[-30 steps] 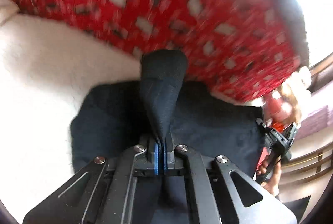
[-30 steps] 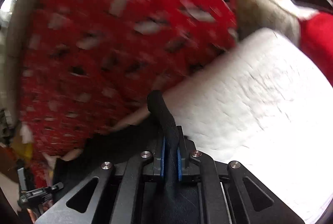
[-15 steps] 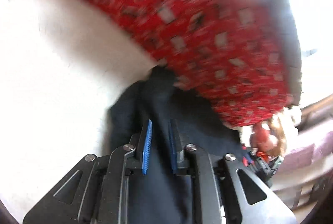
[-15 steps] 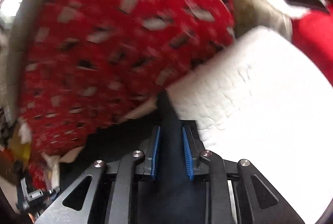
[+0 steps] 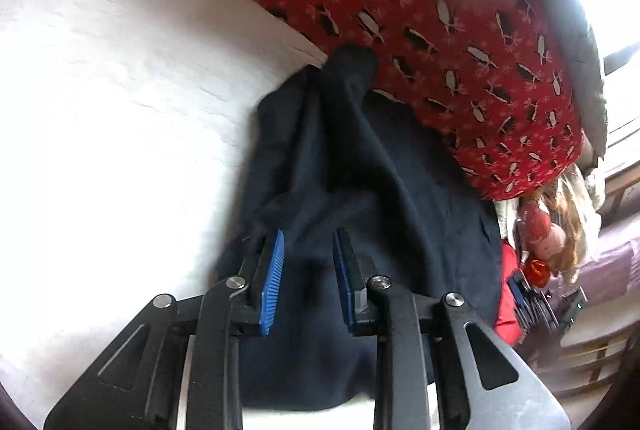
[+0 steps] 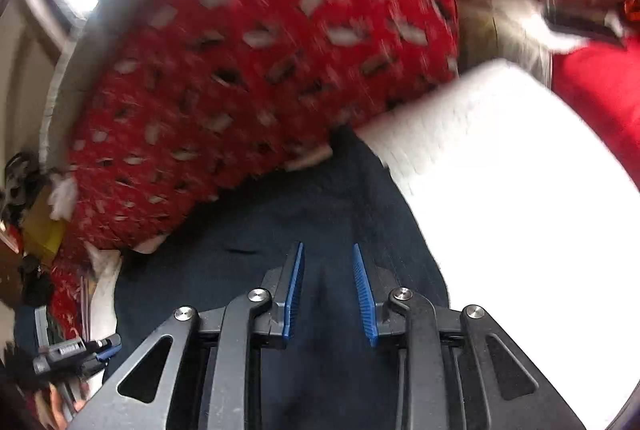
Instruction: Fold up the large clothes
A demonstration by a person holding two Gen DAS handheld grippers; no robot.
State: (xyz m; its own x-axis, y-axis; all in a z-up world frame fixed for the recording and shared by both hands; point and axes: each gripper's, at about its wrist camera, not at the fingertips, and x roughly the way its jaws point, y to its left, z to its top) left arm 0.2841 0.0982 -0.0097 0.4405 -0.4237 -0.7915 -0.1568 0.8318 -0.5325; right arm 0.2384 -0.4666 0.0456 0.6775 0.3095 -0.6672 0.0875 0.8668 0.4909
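Both grippers have let go of the dark navy cloth garment (image 5: 352,166) since a second ago, when each pinched a raised fold of it. Now the left gripper (image 5: 308,270) and the right gripper (image 6: 328,282) hover just above the fabric with their blue-padded jaws spread apart and nothing between them. The garment lies rumpled on the white textured bed cover (image 5: 120,102), one bunched tip reaching up against the red pillow patterned with black and white penguins (image 5: 432,14). That pillow overlaps the garment's far edge. A doll with long fair hair (image 5: 560,214) sits beyond the garment's right side.
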